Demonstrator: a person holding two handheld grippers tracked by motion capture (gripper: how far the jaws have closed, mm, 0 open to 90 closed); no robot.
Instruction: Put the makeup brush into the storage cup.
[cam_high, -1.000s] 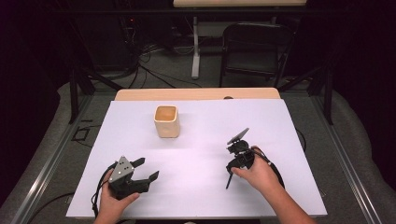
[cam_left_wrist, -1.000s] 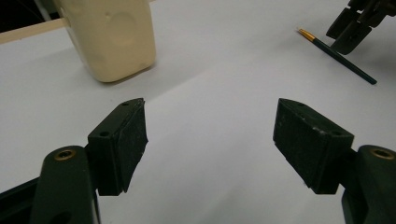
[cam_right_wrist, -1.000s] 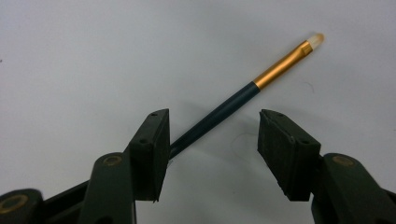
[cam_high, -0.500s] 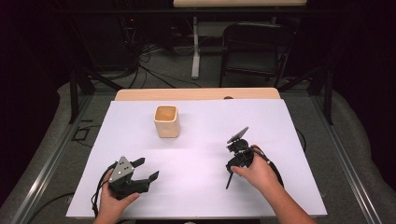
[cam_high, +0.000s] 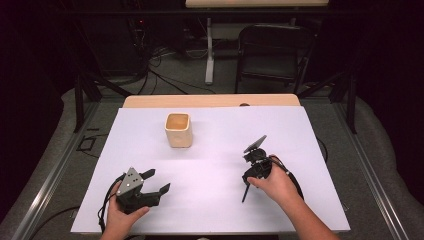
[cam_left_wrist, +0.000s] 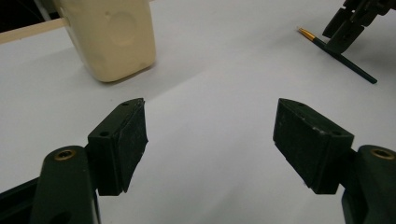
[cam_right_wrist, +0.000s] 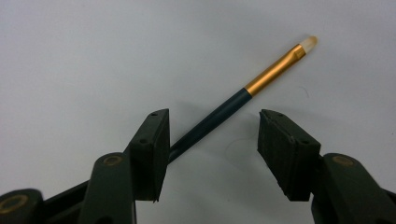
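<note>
Two grippers work at the near edge of the white table (cam_high: 300, 125). The left gripper (cam_high: 156, 181) rests low at the near left, its jaws spread wide with nothing between them; its pads (cam_left_wrist: 127, 140) frame bare tabletop.

The right gripper (cam_high: 250, 172) sits at the near right, pointed down at a paintbrush (cam_right_wrist: 219, 114). Its jaws stand spread on either side of the handle. The dark handle passes close by the left pad (cam_right_wrist: 156, 149) in the right gripper view; contact there cannot be confirmed, and the right pad stands clear. The brush is not pinched.

The paintbrush lies flat on the table, with a dark teal handle, a gold ferrule (cam_right_wrist: 273, 70) and a pale tip (cam_right_wrist: 309, 43) pointing away from the gripper.

Handling judgement: the brush is likely light, stiff and thin, with a smooth handle that could roll or slip on closing. Take hold on the dark handle just behind the ferrule, jaws square across it. Avoid the tip, which is probably soft.

Farther off, toward the middle of the table, a cream square cup (cam_high: 178, 129) stands upright, well apart from both grippers.
</note>
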